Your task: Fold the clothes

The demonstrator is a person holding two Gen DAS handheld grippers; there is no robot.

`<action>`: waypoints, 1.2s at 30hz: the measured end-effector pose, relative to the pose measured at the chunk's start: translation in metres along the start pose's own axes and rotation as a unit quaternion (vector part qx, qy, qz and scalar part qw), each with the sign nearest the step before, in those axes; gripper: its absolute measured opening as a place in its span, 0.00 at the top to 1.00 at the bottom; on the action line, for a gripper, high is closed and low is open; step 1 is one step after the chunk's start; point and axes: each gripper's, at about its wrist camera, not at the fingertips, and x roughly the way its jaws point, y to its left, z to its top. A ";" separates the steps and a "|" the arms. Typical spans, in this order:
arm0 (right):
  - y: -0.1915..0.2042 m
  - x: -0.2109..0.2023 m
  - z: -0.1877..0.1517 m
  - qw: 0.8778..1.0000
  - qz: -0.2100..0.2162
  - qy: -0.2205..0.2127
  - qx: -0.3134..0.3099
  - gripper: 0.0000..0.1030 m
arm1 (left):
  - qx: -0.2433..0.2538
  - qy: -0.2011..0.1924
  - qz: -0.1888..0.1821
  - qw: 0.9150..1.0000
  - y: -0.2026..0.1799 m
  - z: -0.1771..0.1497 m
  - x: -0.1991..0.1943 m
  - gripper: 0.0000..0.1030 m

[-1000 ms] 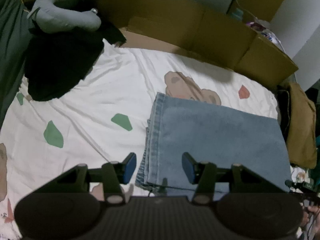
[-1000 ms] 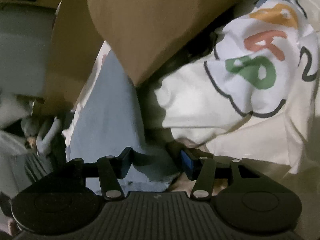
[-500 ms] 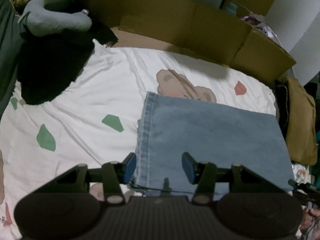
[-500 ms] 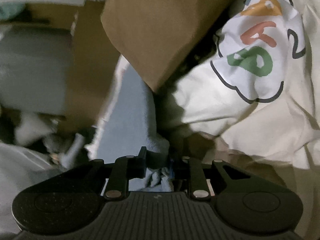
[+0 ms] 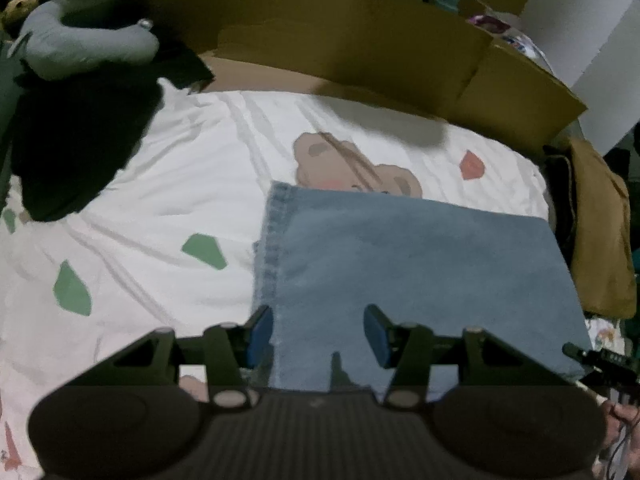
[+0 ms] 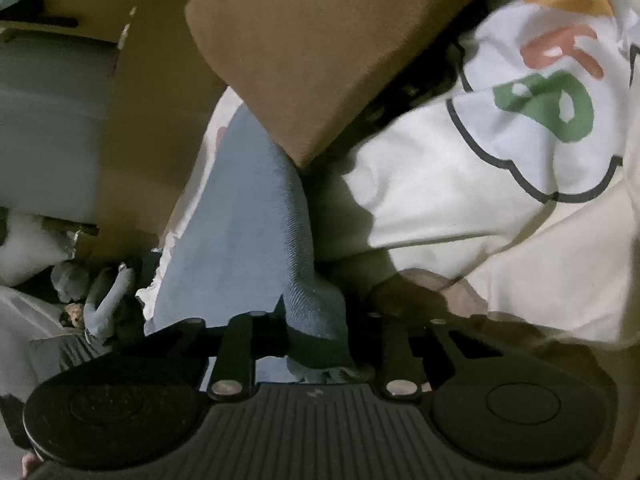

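Folded light-blue jeans (image 5: 420, 264) lie flat on the white printed bed sheet (image 5: 200, 168). My left gripper (image 5: 318, 334) hovers open over their near left corner, its left pad at the hemmed edge, nothing pinched. In the right wrist view the jeans (image 6: 240, 240) run away from me, and a bunched fold of their right edge sits between the jaws of my right gripper (image 6: 318, 340). Those jaws are closing and the pads press on the denim.
Cardboard panels (image 5: 340, 52) wall the far side of the bed. A black garment (image 5: 72, 152) and a grey plush (image 5: 88, 48) lie far left. A brown garment (image 5: 600, 240) sits right of the jeans; a white printed garment (image 6: 520, 120) lies beside my right gripper.
My right gripper's jaws have narrowed from wide apart onto the denim fold. My left gripper has drifted right over the jeans, still open.
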 end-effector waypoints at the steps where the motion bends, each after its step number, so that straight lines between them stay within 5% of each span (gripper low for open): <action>1: 0.005 -0.003 0.000 1.000 0.000 -0.002 -0.006 0.81 | 0.004 0.001 -0.002 1.000 -0.004 0.001 0.002 0.48; 11: 0.037 -0.028 0.005 0.999 0.011 -0.015 -0.028 0.83 | 0.040 0.019 -0.043 0.998 -0.055 0.011 0.036 0.48; 20: 0.033 -0.028 0.005 1.000 0.014 -0.008 -0.009 0.83 | 0.116 0.064 -0.081 0.988 -0.106 0.002 0.084 0.49; 36: 0.032 -0.023 0.009 1.000 0.004 0.005 0.001 0.82 | 0.149 0.126 -0.145 0.970 -0.150 -0.052 0.145 0.71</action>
